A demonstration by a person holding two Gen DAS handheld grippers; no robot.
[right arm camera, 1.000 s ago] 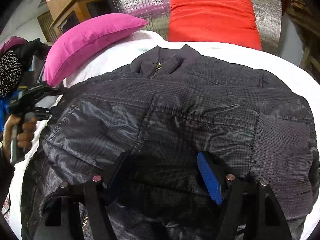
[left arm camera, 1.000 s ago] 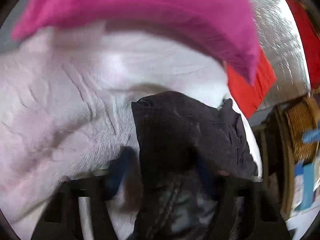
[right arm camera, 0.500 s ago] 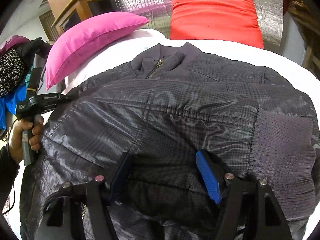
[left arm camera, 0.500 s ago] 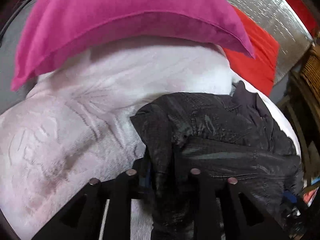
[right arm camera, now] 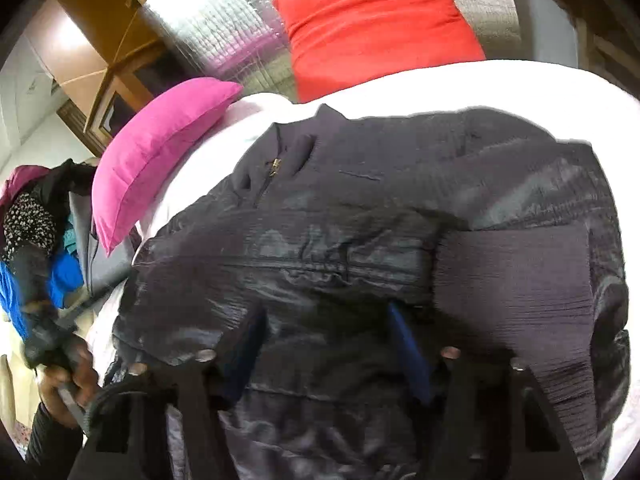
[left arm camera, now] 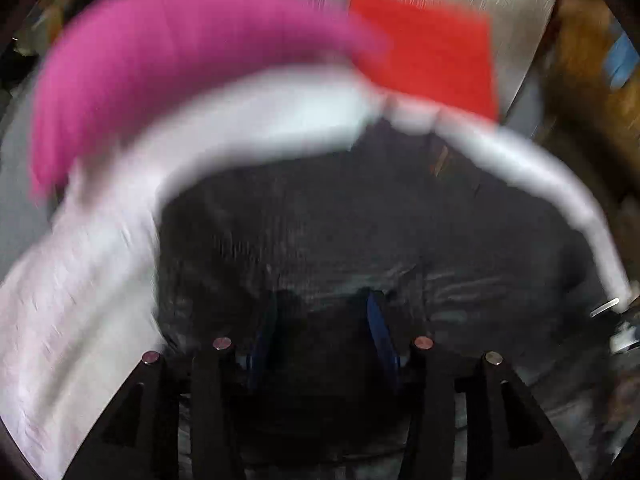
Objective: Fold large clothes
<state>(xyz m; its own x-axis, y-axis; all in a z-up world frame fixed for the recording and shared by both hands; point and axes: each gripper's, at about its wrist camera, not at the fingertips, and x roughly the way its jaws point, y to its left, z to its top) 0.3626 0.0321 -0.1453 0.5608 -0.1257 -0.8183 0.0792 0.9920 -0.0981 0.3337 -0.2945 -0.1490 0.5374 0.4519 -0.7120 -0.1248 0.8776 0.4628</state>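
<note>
across the white bed (right arm camera: 400, 88), dark jacket (right arm camera: 360, 208) spread, both grippers' jaws parted over it, left just widening, right narrowing

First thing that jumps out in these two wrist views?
The dark jacket fills the middle of both views, spread on the white bed cover with its zipped collar toward the cushions. Behind it, a pink cushion lies at the left and a red cushion leans against the silver foil panel. Both grippers' blue pads frame the jacket low in each view.
</note>
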